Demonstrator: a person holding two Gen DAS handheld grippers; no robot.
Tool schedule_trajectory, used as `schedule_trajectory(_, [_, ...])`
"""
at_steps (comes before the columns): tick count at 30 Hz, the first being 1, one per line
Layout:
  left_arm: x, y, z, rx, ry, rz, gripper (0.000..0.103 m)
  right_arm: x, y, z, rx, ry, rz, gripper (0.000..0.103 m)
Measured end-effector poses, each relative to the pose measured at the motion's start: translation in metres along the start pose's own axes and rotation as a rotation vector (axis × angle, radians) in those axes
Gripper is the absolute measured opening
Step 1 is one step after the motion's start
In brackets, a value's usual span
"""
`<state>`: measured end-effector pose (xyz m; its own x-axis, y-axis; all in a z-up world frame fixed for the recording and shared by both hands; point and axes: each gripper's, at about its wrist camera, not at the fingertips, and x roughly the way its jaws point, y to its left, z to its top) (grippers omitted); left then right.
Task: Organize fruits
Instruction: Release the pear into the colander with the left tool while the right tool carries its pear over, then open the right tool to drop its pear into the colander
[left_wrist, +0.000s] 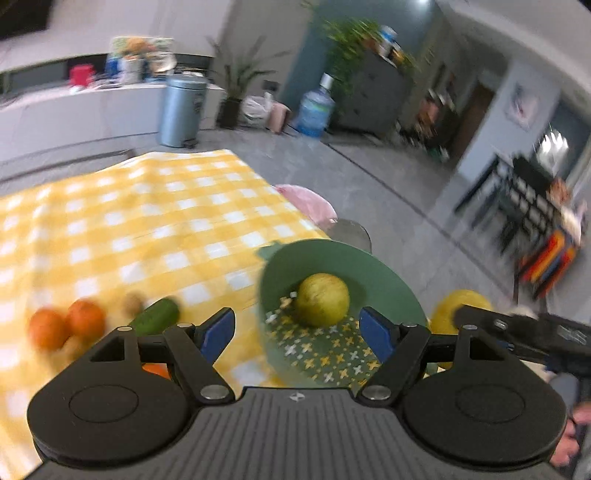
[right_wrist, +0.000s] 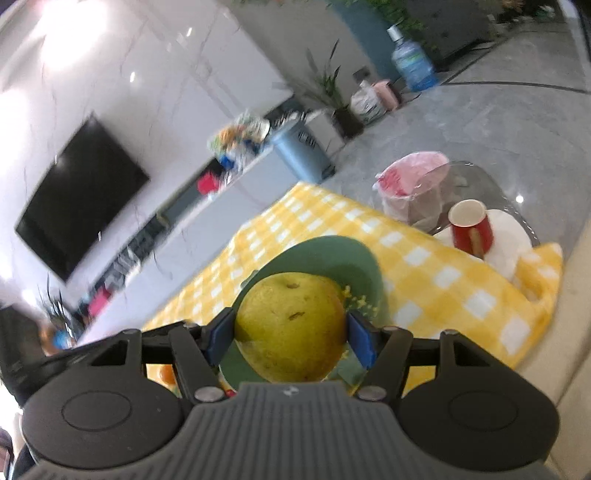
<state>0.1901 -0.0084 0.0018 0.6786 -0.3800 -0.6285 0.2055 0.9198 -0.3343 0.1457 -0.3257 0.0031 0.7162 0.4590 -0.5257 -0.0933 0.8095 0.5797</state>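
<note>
My left gripper (left_wrist: 297, 332) stood apart, empty, a pear (left_wrist: 322, 299) in the bowl (left_wrist: 384, 273) at twelve o'clock; my right gripper (right_wrist: 291, 334) clamped another pear (right_wrist: 291, 325).

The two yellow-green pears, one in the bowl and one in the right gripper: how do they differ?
The pear in the green bowl lies free on its patterned bottom; the other pear is clamped in the right gripper. The left gripper over the bowl pear is empty, jaws apart. Both are yellow-green and speckled.
</note>
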Motion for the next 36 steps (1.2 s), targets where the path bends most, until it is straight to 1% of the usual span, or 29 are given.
schedule_trajectory(3, [-0.019,0.025,-0.013,-0.077,-0.041,0.010,0.090,0.032,0.015,0.010,0.002,0.106,-0.029,0.062])
schedule_trajectory(5, [-0.025,0.042,-0.022,-0.131,-0.053,0.009,0.091,0.058,0.029,0.012,-0.046,0.170,-0.076,0.062])
schedule_trajectory(7, [-0.027,0.057,-0.030,-0.177,-0.050,0.003,0.091,0.083,0.039,0.012,-0.096,0.230,-0.147,0.062])
schedule_trajectory(9, [-0.028,0.071,-0.038,-0.214,-0.039,-0.004,0.091,0.108,0.046,0.008,-0.148,0.289,-0.241,0.062])
schedule_trajectory(12, [-0.030,0.089,-0.049,-0.243,-0.034,-0.022,0.091,0.136,0.048,0.003,-0.192,0.342,-0.354,0.062])
schedule_trajectory(13, [-0.032,0.094,-0.052,-0.249,-0.032,-0.029,0.091,0.142,0.051,0.002,-0.226,0.351,-0.401,0.062])
schedule_trajectory(15, [-0.030,0.102,-0.053,-0.268,-0.026,-0.036,0.091,0.151,0.055,-0.001,-0.272,0.362,-0.454,0.062])
schedule_trajectory(18, [-0.029,0.112,-0.056,-0.304,-0.017,-0.040,0.091,0.157,0.057,-0.001,-0.274,0.397,-0.478,0.062])
schedule_trajectory(22, [-0.035,0.118,-0.060,-0.306,-0.032,-0.081,0.091,0.169,0.061,-0.005,-0.277,0.469,-0.476,0.062])
schedule_trajectory(24, [-0.041,0.121,-0.062,-0.306,-0.042,-0.095,0.091,0.177,0.064,-0.008,-0.286,0.488,-0.494,0.062])
schedule_trajectory(27, [-0.047,0.122,-0.063,-0.306,-0.058,-0.098,0.091,0.180,0.069,-0.009,-0.297,0.489,-0.521,0.062])
schedule_trajectory(30, [-0.049,0.122,-0.063,-0.303,-0.059,-0.088,0.091,0.181,0.067,-0.006,-0.255,0.498,-0.540,0.062])
schedule_trajectory(32, [-0.050,0.120,-0.062,-0.297,-0.057,-0.074,0.091,0.180,0.067,-0.004,-0.226,0.522,-0.544,0.063])
schedule_trajectory(33, [-0.051,0.120,-0.061,-0.293,-0.057,-0.069,0.091,0.176,0.068,-0.002,-0.219,0.521,-0.541,0.067])
schedule_trajectory(34, [-0.053,0.119,-0.061,-0.289,-0.058,-0.063,0.091,0.169,0.071,0.000,-0.219,0.498,-0.531,0.074])
schedule_trajectory(36, [-0.057,0.119,-0.062,-0.283,-0.061,-0.052,0.091,0.154,0.081,0.007,-0.224,0.446,-0.518,0.077])
